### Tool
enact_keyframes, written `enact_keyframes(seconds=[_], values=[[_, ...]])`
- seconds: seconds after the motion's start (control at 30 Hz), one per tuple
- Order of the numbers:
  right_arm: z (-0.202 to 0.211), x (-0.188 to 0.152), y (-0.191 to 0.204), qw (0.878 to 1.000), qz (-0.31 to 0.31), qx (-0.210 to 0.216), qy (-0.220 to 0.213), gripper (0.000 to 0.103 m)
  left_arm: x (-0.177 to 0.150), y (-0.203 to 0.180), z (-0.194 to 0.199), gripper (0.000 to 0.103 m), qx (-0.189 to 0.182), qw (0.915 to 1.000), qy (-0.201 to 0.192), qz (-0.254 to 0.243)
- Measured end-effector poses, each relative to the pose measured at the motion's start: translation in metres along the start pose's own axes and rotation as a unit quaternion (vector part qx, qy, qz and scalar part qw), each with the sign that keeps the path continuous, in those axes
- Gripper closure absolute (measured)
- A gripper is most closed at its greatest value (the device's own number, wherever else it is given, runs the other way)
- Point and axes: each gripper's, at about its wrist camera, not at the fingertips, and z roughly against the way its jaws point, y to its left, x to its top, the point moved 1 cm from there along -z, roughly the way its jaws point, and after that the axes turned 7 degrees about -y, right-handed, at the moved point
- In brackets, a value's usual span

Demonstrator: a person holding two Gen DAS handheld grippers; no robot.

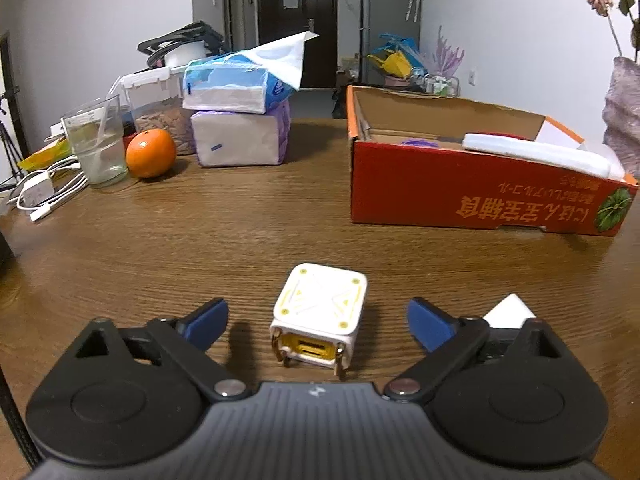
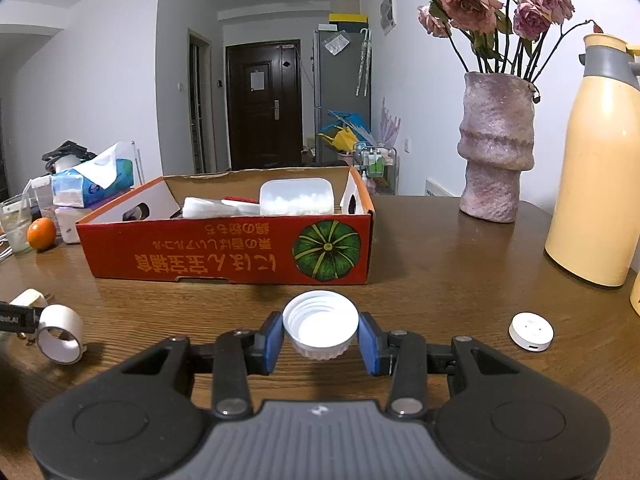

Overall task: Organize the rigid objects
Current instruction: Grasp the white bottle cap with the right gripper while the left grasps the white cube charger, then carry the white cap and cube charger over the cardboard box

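Note:
A white cube charger [image 1: 320, 304] with yellow trim and metal prongs lies on the wooden table [image 1: 240, 232]. My left gripper [image 1: 318, 316] stands open around it, one blue pad on either side, neither touching. My right gripper [image 2: 320, 332] is shut on a white threaded bottle cap [image 2: 320, 324], held open side up just above the table. Beyond both stands a red cardboard box [image 1: 460, 196] [image 2: 224, 248] with white containers inside. A roll of white tape [image 2: 60, 334] lies at the left in the right wrist view.
A white round puck [image 2: 531, 331] lies right of the cap. A vase [image 2: 496, 148] of dried roses and a yellow thermos [image 2: 592, 168] stand at the far right. At the far left sit a glass [image 1: 98, 140], an orange [image 1: 151, 153], tissue packs [image 1: 240, 120] and white cables [image 1: 44, 192].

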Motion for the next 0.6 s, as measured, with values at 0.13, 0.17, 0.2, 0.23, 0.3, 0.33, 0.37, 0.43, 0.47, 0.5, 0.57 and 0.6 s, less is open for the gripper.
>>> enact_keyframes(seconds=[0.13, 0.17, 0.2, 0.23, 0.3, 0.33, 0.37, 0.43, 0.47, 0.5, 0.57, 0.6], values=[[-0.001, 0.0, 0.0, 1.0, -0.001, -0.002, 0.0, 0.064, 0.0, 0.001, -0.001, 0.033, -0.016, 0.9998, 0.005, 0.006], [0.0, 0.0, 0.0, 1.0, -0.001, -0.003, 0.0, 0.064, -0.001, 0.001, -0.001, 0.037, -0.02, 0.9997, 0.008, 0.007], [-0.001, 0.0, -0.001, 1.0, -0.002, -0.003, 0.0, 0.064, -0.001, 0.001, -0.001, 0.044, -0.02, 0.9997, 0.008, 0.007], [-0.001, 0.0, -0.001, 1.0, -0.002, -0.004, 0.0, 0.064, 0.0, 0.001, -0.001, 0.05, -0.02, 0.9998, 0.007, 0.007], [-0.001, 0.0, -0.001, 1.0, -0.003, -0.005, -0.001, 0.064, -0.001, 0.002, 0.0, 0.062, -0.023, 0.9997, 0.006, 0.007], [0.0, 0.0, -0.001, 1.0, -0.003, -0.005, -0.001, 0.064, 0.0, 0.002, 0.001, 0.063, -0.027, 0.9996, 0.006, 0.008], [0.0, 0.0, -0.001, 1.0, -0.003, -0.006, -0.002, 0.064, 0.0, 0.002, 0.002, 0.063, -0.027, 0.9996, 0.006, 0.009], [0.001, 0.0, -0.002, 1.0, -0.004, -0.007, -0.004, 0.064, 0.0, 0.001, 0.004, 0.063, -0.026, 0.9996, 0.005, 0.008], [0.001, 0.0, -0.002, 1.0, -0.004, -0.007, -0.005, 0.064, 0.0, 0.0, 0.006, 0.063, -0.026, 0.9996, 0.003, 0.006], [0.001, 0.0, -0.001, 1.0, -0.004, -0.007, -0.006, 0.064, 0.0, -0.001, 0.008, 0.063, -0.026, 0.9996, -0.001, 0.004], [0.002, 0.0, -0.001, 1.0, -0.003, -0.006, -0.007, 0.064, 0.0, -0.004, 0.013, 0.063, -0.026, 0.9996, -0.009, -0.002], [0.002, 0.0, 0.0, 1.0, -0.003, -0.005, -0.008, 0.064, 0.0, -0.005, 0.016, 0.063, -0.027, 0.9995, -0.014, -0.006]])
